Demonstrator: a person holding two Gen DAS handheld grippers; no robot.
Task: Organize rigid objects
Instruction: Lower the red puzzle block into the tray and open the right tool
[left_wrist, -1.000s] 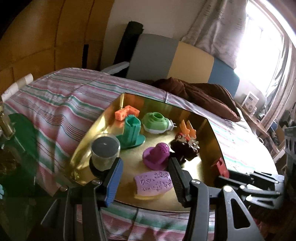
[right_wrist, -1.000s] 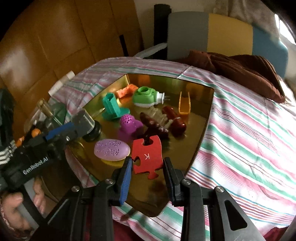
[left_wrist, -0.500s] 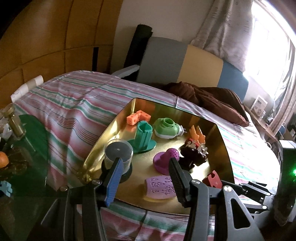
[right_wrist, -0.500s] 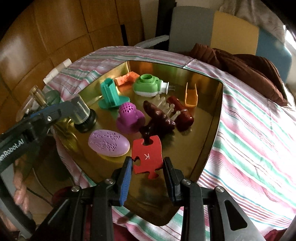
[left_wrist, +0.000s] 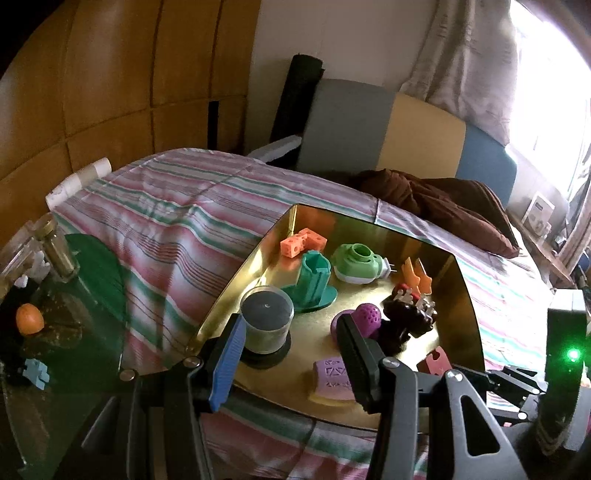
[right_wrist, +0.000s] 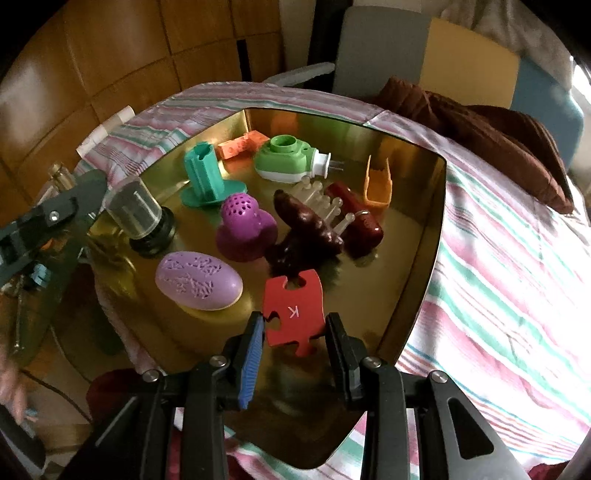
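Note:
A gold tray (right_wrist: 417, 258) on the striped bed holds several plastic toys: a lilac oval (right_wrist: 197, 280), a purple dome (right_wrist: 243, 225), a teal stand (right_wrist: 201, 173), a green plug (right_wrist: 284, 160), an orange block (right_wrist: 240, 144), an orange clip (right_wrist: 376, 184), a dark red piece (right_wrist: 306, 225) and a clear cylinder (right_wrist: 138, 210). My right gripper (right_wrist: 293, 330) is shut on a red puzzle piece (right_wrist: 293, 304) marked K, held over the tray's near part. My left gripper (left_wrist: 291, 354) is open and empty at the tray's left near edge (left_wrist: 229, 295), beside the cylinder (left_wrist: 266, 319).
A glass side table (left_wrist: 44, 332) to the left carries a bottle (left_wrist: 59, 247), an orange ball (left_wrist: 29, 317) and a blue puzzle piece (left_wrist: 37, 371). A brown blanket (left_wrist: 443, 206) lies behind the tray. Wooden wall panels stand at the left.
Both grippers have drawn back and up from the tray. The red puzzle piece stays in the right gripper. The left gripper stays open.

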